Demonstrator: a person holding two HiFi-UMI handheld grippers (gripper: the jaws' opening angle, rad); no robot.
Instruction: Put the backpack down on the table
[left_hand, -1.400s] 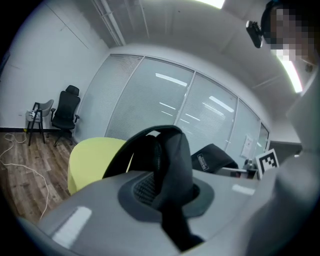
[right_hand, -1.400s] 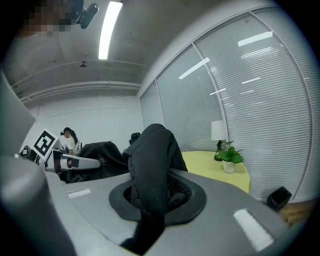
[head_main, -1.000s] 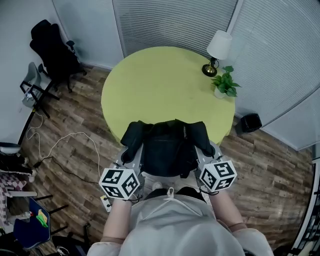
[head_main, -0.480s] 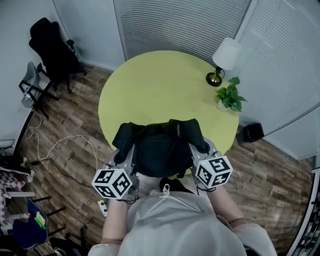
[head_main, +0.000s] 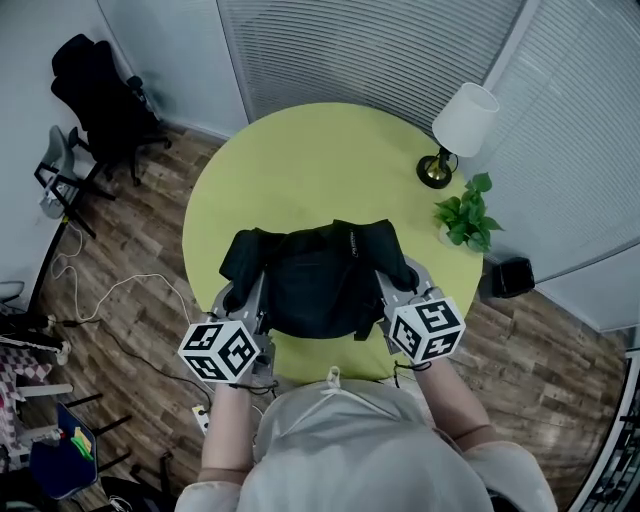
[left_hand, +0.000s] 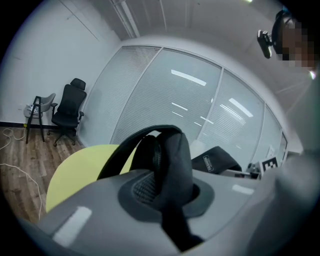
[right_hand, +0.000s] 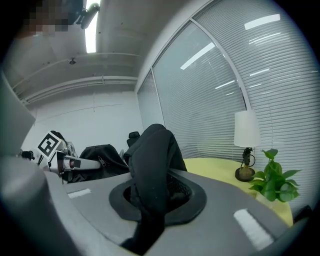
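Note:
A black backpack (head_main: 318, 280) hangs between my two grippers over the near part of the round yellow-green table (head_main: 310, 175). My left gripper (head_main: 243, 296) is shut on the backpack's left shoulder strap (left_hand: 170, 160), which bulges up between the jaws. My right gripper (head_main: 398, 283) is shut on the right shoulder strap (right_hand: 152, 165) in the same way. In the right gripper view the backpack's body (right_hand: 100, 157) and the left gripper's marker cube (right_hand: 49, 145) show at the left. Whether the bag's underside touches the tabletop is hidden.
A white-shaded lamp (head_main: 455, 130) and a small potted plant (head_main: 468, 222) stand at the table's right edge. A black office chair (head_main: 100, 95) and a grey chair (head_main: 55, 170) stand at the far left. Cables (head_main: 130, 290) lie on the wooden floor. Glass walls with blinds curve behind.
Both grippers have carried the backpack forward, from the table's near edge to over the tabletop. The grip on both straps is unchanged.

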